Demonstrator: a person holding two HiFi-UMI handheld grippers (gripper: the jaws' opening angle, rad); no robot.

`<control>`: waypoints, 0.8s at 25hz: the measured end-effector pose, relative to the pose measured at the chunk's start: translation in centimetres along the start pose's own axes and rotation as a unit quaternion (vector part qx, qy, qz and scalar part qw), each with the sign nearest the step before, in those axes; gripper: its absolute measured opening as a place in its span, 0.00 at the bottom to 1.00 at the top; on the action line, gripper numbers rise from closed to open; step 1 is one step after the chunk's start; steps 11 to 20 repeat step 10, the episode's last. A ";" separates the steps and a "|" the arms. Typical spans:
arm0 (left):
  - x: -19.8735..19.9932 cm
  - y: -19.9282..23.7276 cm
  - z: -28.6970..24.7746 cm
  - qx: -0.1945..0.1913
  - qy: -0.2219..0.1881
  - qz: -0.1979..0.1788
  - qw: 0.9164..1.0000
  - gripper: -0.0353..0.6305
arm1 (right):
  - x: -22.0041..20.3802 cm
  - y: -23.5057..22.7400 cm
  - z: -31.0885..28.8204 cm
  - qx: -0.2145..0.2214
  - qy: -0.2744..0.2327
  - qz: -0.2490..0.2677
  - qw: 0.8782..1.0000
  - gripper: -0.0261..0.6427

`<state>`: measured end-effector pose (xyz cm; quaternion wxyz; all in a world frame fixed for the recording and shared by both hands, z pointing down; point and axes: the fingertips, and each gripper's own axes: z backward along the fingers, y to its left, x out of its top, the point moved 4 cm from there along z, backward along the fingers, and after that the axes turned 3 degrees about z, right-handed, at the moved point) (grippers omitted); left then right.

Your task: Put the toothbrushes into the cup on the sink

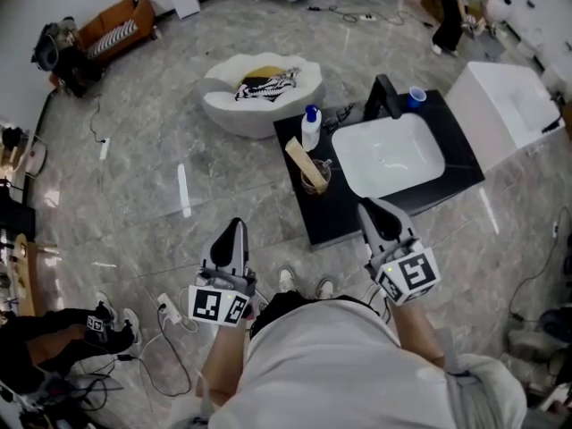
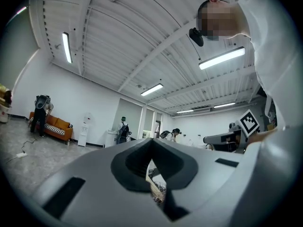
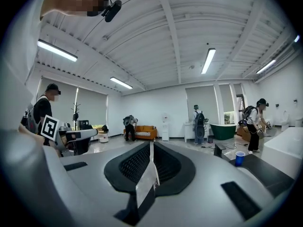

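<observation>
A clear glass cup point(image 1: 315, 179) stands on the black counter point(image 1: 326, 217) left of the white sink basin point(image 1: 389, 155). A long tan item point(image 1: 302, 162), apparently the toothbrushes, leans in it. My left gripper point(image 1: 235, 227) hovers over the floor in front of the counter, jaws shut and empty. In the left gripper view its closed jaws point(image 2: 151, 151) fill the bottom, and the cup point(image 2: 159, 191) shows through a slit. My right gripper point(image 1: 372, 206) is at the counter's front edge below the basin. Its jaws point(image 3: 151, 148) are shut, with a thin pale strip at their seam.
A white bottle with a blue cap point(image 1: 310, 128), a black faucet point(image 1: 384, 96) and a blue cup point(image 1: 416, 96) stand along the counter's back. A white tub point(image 1: 505, 105) is to the right, a white round seat point(image 1: 259, 92) behind. Cables and a power strip point(image 1: 168, 309) lie on the floor.
</observation>
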<state>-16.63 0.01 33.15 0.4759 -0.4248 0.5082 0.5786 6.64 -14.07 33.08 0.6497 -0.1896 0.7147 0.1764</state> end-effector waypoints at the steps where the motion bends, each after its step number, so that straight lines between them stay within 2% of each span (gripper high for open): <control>1: 0.1 0.2 -0.1 -0.001 0.000 -0.001 1.000 0.06 | 0.0 -0.1 0.1 -0.003 0.001 0.000 1.000 0.11; 10: -0.1 1.5 -0.8 -0.006 0.000 0.003 1.000 0.06 | 0.0 -1.4 -0.1 -0.030 0.006 0.005 1.000 0.11; 20: -0.1 1.5 -0.8 -0.006 0.000 0.003 1.000 0.06 | 0.0 -1.4 -0.1 -0.030 0.006 0.005 1.000 0.11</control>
